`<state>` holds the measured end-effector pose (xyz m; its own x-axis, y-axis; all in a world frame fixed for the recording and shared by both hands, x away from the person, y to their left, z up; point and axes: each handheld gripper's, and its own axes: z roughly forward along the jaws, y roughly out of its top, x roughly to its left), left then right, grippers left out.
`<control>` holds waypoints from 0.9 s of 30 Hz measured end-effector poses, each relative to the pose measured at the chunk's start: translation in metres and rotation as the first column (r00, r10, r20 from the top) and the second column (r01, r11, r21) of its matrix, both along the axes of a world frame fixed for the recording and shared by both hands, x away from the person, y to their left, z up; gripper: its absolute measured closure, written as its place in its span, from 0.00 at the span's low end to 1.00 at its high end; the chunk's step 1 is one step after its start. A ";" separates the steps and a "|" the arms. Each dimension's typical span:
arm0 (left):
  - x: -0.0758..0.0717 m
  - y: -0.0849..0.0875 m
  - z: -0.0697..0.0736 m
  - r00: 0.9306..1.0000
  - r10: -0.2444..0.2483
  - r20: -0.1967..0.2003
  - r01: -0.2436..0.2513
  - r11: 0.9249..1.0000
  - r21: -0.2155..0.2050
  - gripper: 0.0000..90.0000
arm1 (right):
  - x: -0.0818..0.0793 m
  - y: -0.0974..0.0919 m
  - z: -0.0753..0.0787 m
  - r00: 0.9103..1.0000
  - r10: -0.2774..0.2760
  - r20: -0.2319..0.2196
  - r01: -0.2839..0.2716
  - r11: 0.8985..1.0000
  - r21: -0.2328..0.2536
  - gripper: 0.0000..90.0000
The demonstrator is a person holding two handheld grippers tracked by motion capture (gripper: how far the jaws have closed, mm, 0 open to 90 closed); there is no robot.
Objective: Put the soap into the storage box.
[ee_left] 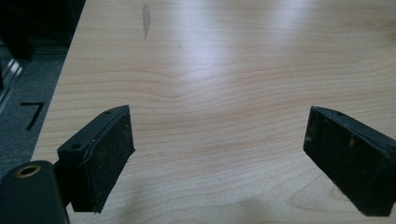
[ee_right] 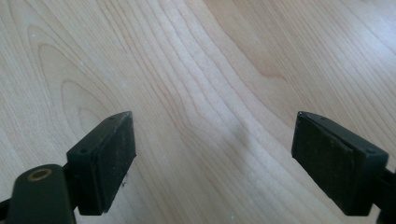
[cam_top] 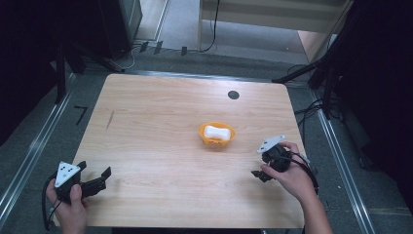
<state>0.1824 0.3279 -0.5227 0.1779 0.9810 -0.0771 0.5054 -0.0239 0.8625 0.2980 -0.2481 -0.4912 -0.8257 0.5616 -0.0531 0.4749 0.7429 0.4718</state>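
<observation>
A small orange bowl (cam_top: 216, 140) sits right of the table's centre with a white bone-shaped object (cam_top: 216, 132) inside it. My left gripper (cam_top: 97, 174) rests at the table's front left corner, held in a hand, jaws wide apart with bare wood between them (ee_left: 219, 154). My right gripper (cam_top: 259, 174) is at the front right, below and to the right of the bowl, pointing down at the tabletop. Its jaws stand open over plain wood (ee_right: 212, 158), holding nothing.
The wooden table (cam_top: 160, 126) has a dark round hole (cam_top: 233, 94) near its back edge and a faint dark streak (cam_top: 110, 120) at the left. Black stands and cables flank the table on both sides. A tape mark (ee_left: 32, 114) lies on the floor at left.
</observation>
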 end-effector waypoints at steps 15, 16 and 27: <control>0.000 -0.001 0.000 1.000 -0.002 0.001 0.002 1.000 0.004 0.10 | -0.036 -0.045 -0.021 0.991 -0.129 0.033 0.123 0.982 0.141 0.15; 0.000 -0.001 0.000 1.000 -0.002 0.001 0.002 1.000 0.005 0.10 | -0.038 -0.047 -0.022 0.990 -0.138 0.037 0.131 0.980 0.151 0.15; 0.000 -0.001 0.000 1.000 -0.002 -0.002 0.002 1.000 0.012 0.10 | -0.062 -0.081 -0.033 0.964 -0.259 0.057 0.236 0.937 0.259 0.15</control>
